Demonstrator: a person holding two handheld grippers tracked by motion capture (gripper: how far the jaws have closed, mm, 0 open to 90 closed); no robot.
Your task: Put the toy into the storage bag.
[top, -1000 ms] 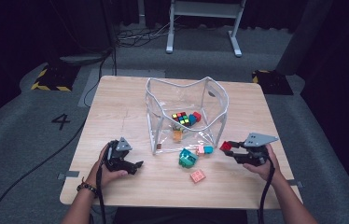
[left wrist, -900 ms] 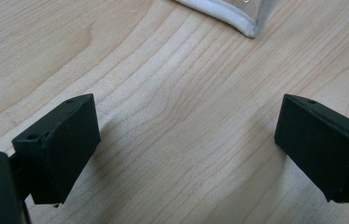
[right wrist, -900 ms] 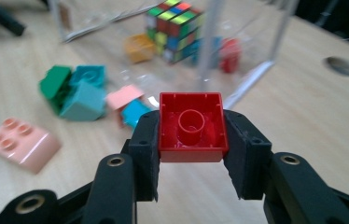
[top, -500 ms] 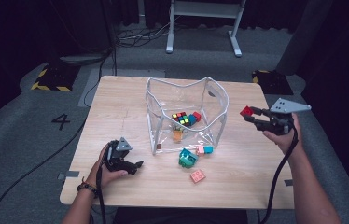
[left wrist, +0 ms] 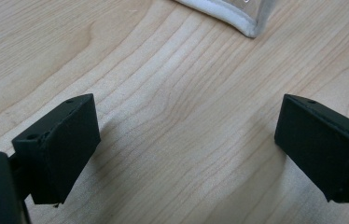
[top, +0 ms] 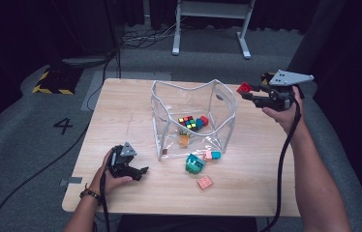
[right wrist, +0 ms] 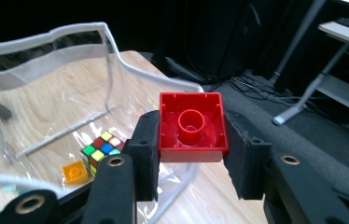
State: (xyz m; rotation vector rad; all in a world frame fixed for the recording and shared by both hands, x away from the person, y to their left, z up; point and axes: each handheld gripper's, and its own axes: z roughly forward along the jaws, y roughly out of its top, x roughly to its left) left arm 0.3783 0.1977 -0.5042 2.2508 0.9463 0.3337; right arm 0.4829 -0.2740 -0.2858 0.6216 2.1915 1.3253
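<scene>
Your right gripper [top: 245,93] squeezes the red block [top: 244,88] tight between its two jaws, up high in the right part of the high view, just beside the clear bag's [top: 223,99] top edge. Your left gripper [top: 138,171] rests low at the lower left, jaws wide apart, holding nothing.

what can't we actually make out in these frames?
- Red brick, right gripper view: its studded side faces away; the jaw pads cover its two side walls.
- Cube puzzle, right gripper view: partly behind the right gripper.
- Small pieces beside the teal block, high view: too small to tell their shapes.
- Clear bag, left gripper view: cut off by the top edge; the left gripper is open over bare table.
</scene>
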